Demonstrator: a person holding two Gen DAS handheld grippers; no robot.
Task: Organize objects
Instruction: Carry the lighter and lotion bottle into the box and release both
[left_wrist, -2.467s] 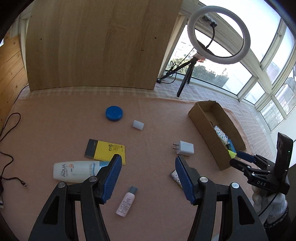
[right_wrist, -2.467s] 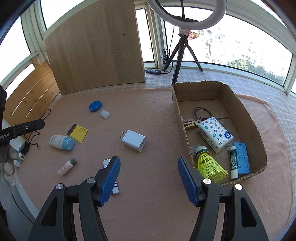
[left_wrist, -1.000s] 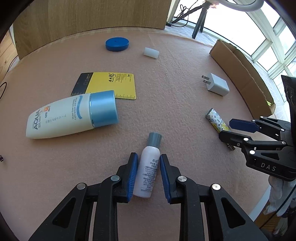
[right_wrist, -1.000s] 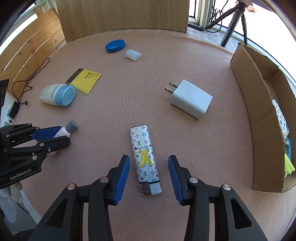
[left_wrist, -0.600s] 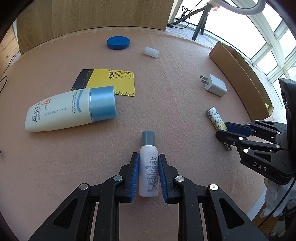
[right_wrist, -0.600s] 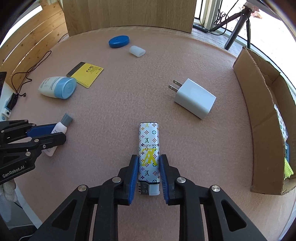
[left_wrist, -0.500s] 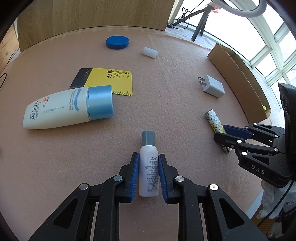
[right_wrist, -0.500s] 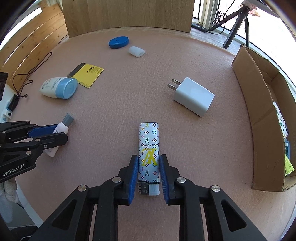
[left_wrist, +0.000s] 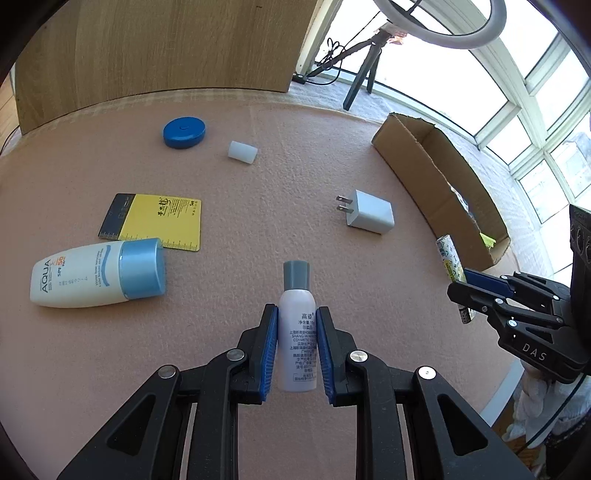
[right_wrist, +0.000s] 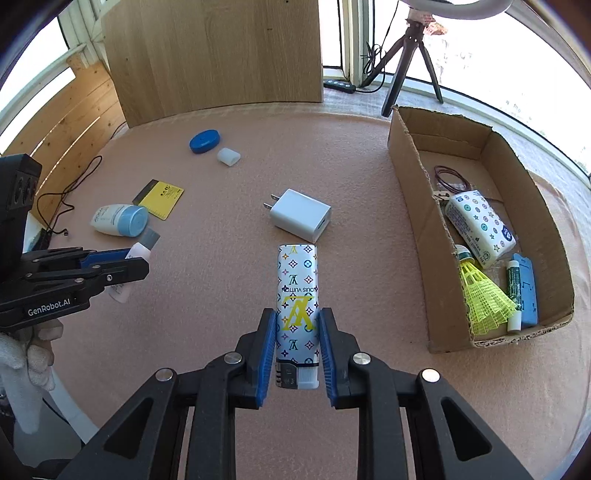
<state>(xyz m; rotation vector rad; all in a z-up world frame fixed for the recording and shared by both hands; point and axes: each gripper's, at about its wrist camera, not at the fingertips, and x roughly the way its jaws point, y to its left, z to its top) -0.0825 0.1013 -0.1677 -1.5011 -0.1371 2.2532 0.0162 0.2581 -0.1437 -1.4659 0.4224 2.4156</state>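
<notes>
Pink felt table (left_wrist: 258, 206), blue lid (left_wrist: 184, 132), yellow card (left_wrist: 155, 220), sunscreen tube (left_wrist: 98, 273), charger (left_wrist: 367, 217), cardboard box (right_wrist: 417, 206)

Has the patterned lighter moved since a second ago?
Yes. The right gripper is shut on the patterned lighter, which has shifted toward the white charger; its far end now nearly meets it in the right wrist view.

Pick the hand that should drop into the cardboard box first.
Right, probably. The right gripper is shut on the patterned lighter with the open cardboard box just to its side; the left gripper, holding the small white bottle, sits farther from it.
</notes>
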